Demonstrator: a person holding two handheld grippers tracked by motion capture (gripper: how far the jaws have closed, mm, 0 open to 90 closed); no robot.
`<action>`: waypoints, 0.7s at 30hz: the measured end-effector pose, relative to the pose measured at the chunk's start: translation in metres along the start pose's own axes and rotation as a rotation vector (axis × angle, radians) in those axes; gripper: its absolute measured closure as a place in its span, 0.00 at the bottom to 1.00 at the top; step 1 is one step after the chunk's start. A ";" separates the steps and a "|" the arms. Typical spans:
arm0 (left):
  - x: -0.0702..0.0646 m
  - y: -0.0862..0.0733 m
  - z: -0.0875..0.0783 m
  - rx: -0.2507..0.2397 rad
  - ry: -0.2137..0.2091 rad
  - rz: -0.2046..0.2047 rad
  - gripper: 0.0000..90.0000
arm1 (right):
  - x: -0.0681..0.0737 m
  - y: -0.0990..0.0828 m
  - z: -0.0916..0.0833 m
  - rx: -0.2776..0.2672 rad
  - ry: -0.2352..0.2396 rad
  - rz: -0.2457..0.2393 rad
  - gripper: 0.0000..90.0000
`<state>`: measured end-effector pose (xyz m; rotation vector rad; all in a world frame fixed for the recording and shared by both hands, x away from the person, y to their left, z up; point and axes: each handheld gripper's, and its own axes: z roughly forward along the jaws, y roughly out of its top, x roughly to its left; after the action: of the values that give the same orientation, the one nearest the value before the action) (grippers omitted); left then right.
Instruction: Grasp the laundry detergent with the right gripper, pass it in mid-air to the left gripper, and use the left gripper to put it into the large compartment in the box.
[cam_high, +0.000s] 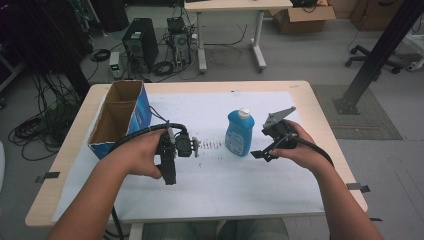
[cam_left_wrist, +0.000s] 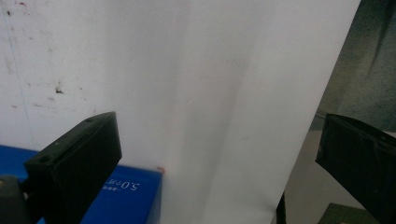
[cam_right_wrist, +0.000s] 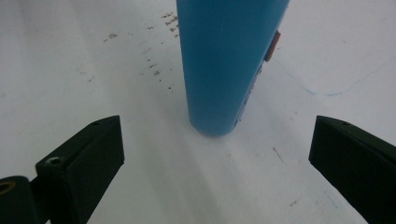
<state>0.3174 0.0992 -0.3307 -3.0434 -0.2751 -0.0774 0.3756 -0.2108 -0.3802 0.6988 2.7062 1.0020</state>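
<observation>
Black jaws spread wide in the right gripper view, right gripper (cam_right_wrist: 217, 154) released, blue bottle (cam_right_wrist: 229, 60) upright between and just beyond them. From above, white cap on bottle (cam_high: 240, 133), cardboard box (cam_high: 120, 117) at left. Left gripper (cam_left_wrist: 219, 158) also released, facing white sheet (cam_left_wrist: 187, 84).

A blue plastic bottle (cam_high: 239, 133) with a white cap stands upright on the white sheet, right of the tabletop's middle, nearer its far edge.
</observation>
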 end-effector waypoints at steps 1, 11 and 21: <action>0.000 0.000 0.000 0.002 0.000 0.000 0.00 | 0.000 0.000 0.001 -0.004 -0.003 0.002 0.04; 0.001 0.000 0.001 0.003 0.005 -0.002 0.00 | 0.001 -0.002 0.011 -0.059 -0.017 0.043 0.03; 0.001 -0.001 0.004 -0.003 -0.004 0.000 0.00 | -0.001 -0.006 0.021 -0.120 -0.038 0.084 0.03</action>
<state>0.3187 0.1011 -0.3349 -3.0465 -0.2754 -0.0719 0.3812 -0.2029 -0.4000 0.8062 2.5789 1.1476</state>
